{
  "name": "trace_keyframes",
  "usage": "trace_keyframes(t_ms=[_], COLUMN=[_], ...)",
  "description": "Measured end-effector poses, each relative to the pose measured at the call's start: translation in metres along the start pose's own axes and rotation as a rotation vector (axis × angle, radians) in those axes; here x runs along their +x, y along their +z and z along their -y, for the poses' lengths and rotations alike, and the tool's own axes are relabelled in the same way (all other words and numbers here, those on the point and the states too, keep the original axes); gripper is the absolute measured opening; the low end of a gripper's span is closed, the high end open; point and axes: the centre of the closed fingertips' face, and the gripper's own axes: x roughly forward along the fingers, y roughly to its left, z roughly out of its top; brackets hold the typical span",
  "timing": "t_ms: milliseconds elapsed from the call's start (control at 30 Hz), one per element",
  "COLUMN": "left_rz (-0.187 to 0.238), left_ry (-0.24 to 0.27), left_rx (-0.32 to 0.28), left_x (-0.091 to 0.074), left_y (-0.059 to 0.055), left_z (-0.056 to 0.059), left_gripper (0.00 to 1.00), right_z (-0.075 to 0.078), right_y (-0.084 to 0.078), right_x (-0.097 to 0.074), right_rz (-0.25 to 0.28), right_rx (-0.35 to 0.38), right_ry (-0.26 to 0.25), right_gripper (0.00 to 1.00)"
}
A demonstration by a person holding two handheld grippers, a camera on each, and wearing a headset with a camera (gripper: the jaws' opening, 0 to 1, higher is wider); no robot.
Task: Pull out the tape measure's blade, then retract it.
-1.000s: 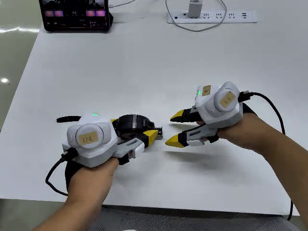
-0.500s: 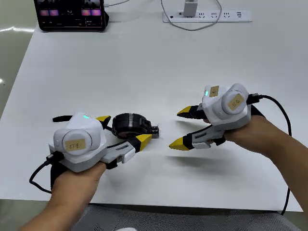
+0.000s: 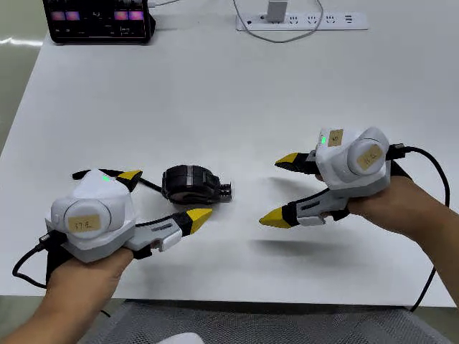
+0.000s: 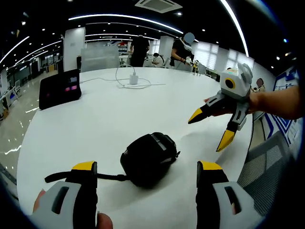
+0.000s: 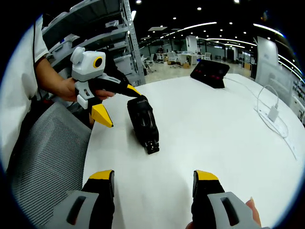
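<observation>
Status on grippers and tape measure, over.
Left gripper open, right gripper open, neither touching. Tape measure lies between them, blade in. Nothing blocking.

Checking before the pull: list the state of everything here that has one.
Black round tape measure: blade retracted, lying free on white table.
Left hand-held gripper: open, empty.
Right hand-held gripper: open, empty.
Black-framed screen: lit.
White power strip: one charger plugged in.

Bare table (image 3: 237, 107) gives clear passage between tape measure (image 3: 190, 183) and right gripper (image 3: 279, 189); left gripper (image 3: 166, 195), jaws spread, crowds the measure's near side; power strip (image 3: 301, 20) and black console (image 3: 97, 20) well apart at far edge.
</observation>
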Motion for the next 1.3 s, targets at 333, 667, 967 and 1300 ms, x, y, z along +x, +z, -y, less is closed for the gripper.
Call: trace_keyframes(t_ms=[333,667,967,1300], left_rz=[-0.011,-0.004,-0.003,-0.021], left_ry=[-0.027,-0.048,-0.083,-0.115], left_rx=[0.039,0.054,0.081,0.120], left_x=[-0.010,-0.018,-0.025,-0.033], left_y=[-0.003,0.001,0.001,-0.004], left_z=[-0.001,-0.005,-0.005,-0.004], left_gripper=[0.91,0.96,0.98,0.99], right_z=[-0.002,0.000,-0.001,-0.004], right_y=[-0.007,-0.012,-0.021,-0.023], right_x=[-0.012,-0.025,-0.034,-0.044], right_rz=[0.002,0.006,-0.011,-0.007], right_rx=[0.021,0.038,0.042,0.046], right_ry=[-0.028,-0.062,-0.081,-0.098], right_gripper=[0.71,0.78,0.80,0.80])
